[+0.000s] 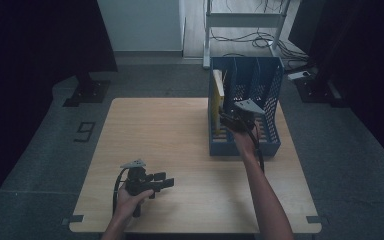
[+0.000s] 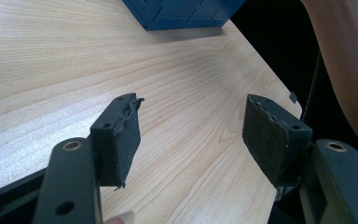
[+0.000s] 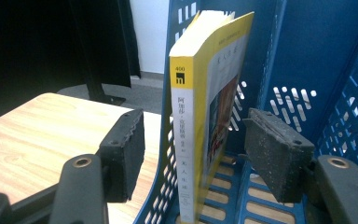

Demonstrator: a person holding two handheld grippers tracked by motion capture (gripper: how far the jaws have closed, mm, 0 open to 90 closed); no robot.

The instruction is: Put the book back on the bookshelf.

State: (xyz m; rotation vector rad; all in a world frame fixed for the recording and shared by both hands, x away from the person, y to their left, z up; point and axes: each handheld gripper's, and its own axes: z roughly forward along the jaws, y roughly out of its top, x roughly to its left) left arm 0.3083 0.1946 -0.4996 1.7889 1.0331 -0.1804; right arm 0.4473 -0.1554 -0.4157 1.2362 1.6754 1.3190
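Note:
A yellow-and-white paperback book stands upright in the leftmost slot of a blue perforated file rack, also seen as the book from above. My right gripper is open, its jaws spread to either side of the book's spine and the rack's left wall, touching neither. In the high view the right gripper sits at the rack's front. My left gripper rests low over the table's near left, open with nothing between its jaws, also seen as the left gripper in its own view.
The light wooden table carries the rack at its far right. The rack's other slots hold nothing. A white frame with cables and dark stands sit on the floor beyond.

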